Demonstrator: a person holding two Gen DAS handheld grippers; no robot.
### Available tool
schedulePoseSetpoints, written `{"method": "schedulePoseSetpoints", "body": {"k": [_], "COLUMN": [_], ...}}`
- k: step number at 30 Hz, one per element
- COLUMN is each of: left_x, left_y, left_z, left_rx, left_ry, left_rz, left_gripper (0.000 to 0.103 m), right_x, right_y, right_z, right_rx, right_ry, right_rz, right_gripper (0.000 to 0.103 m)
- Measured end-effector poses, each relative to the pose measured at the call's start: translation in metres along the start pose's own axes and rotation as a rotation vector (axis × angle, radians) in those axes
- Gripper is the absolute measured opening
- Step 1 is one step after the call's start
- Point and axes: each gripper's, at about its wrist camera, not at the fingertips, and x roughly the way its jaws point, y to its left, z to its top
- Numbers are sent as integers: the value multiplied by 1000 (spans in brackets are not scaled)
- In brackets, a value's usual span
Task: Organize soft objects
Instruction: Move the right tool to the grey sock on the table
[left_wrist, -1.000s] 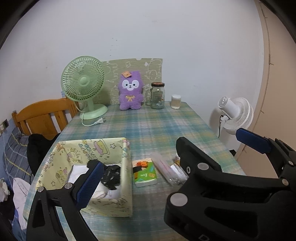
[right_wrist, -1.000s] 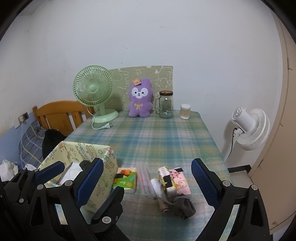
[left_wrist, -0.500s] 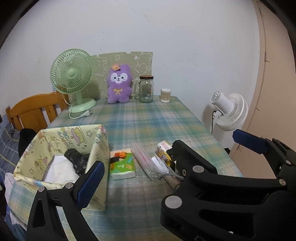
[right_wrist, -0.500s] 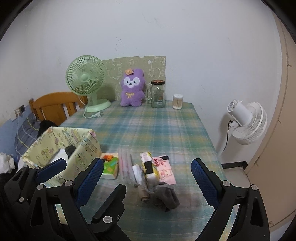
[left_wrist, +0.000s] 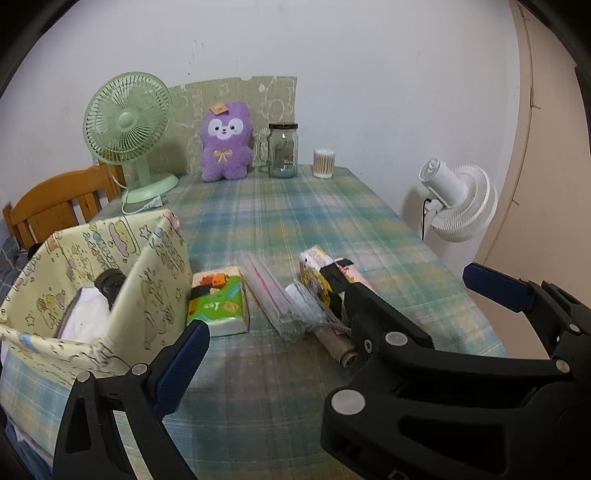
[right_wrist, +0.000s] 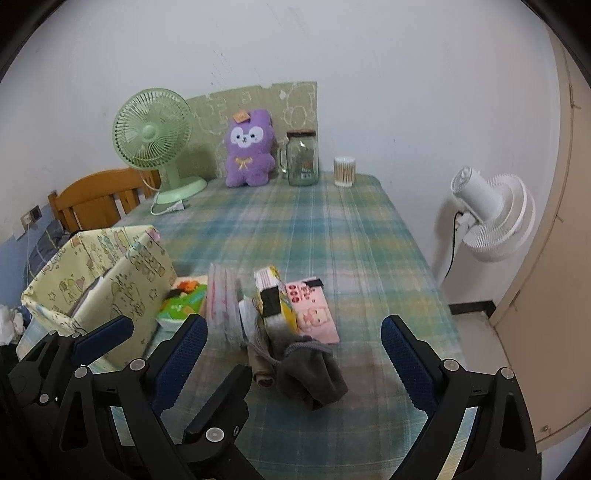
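Socks sit nearest my right gripper (right_wrist: 293, 343): the grey sock (right_wrist: 312, 373) lies dead ahead between its 2 spread, empty fingers, just beyond the tips, touching a tan roll (right_wrist: 260, 365) on its left. The sock's long axis seems to run away from me toward the pink packet (right_wrist: 314, 314), so I judge a straight advance would bracket it. My left gripper (left_wrist: 334, 321) is also spread and empty, beside the fabric bin (left_wrist: 155, 280), which already holds white and black items. The right is nearer; the bin lies left.
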Motion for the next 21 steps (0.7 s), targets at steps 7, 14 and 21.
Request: {"method": "schedulePoseSetpoints", "body": {"k": [7, 14, 21], "left_x": [19, 35, 45], "left_y": [0, -1, -4], "left_z": [-12, -20, -23], "left_rx": [-4, 3, 16], "left_ry": [54, 98, 124], "left_rz": [12, 25, 24], "left_gripper": [95, 92, 90], "right_x": [22, 40, 52], "right_y": [-3, -7, -14], "right_z": [-13, -22, -28], "right_rx": [9, 21, 49], "right_ry": [61, 108, 148], "right_rz": [10, 23, 38], "right_gripper": [89, 77, 63]}}
